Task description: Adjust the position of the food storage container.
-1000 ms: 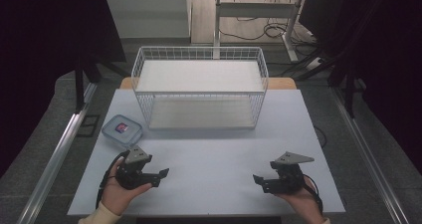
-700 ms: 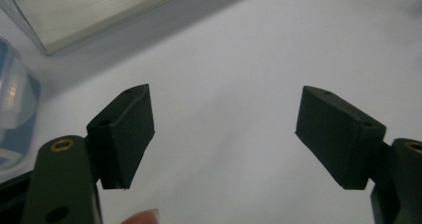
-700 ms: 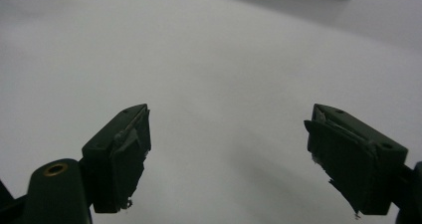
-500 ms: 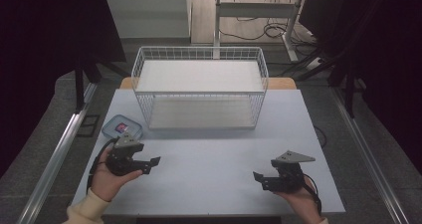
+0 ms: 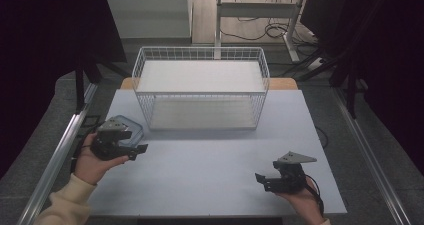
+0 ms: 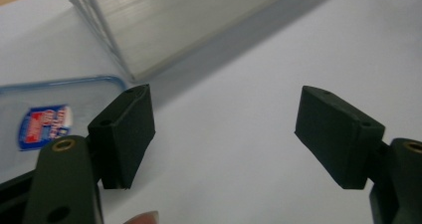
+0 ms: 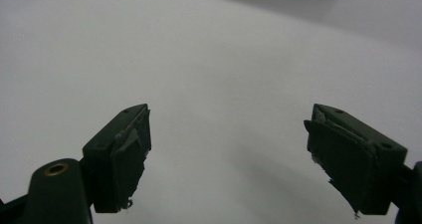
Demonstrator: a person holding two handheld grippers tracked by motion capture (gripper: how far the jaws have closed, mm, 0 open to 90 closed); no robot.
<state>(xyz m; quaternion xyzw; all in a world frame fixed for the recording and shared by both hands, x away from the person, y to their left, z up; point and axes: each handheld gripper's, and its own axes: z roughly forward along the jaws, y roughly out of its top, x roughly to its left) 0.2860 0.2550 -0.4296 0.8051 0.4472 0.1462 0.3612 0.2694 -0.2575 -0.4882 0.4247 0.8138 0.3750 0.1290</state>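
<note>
A pale bench stands in a dim room, with cables on the floor behind it and a white wire basket at its far middle. The left gripper sits at the bench's left edge, jaws spread wide and empty, just beside a clear food container with a blue-rimmed lid. This looks like the approach step: the container has not yet been grasped. The next move probably calls for turning the left gripper toward the lid's edge and closing on it. The right gripper rests near the front right, well apart, jaws likewise open on nothing. The left gripper view shows the lid's label and the left jaw just over the container's near corner, which the high view hides behind the hand. The right gripper view shows frayed padding on its jaws.
</note>
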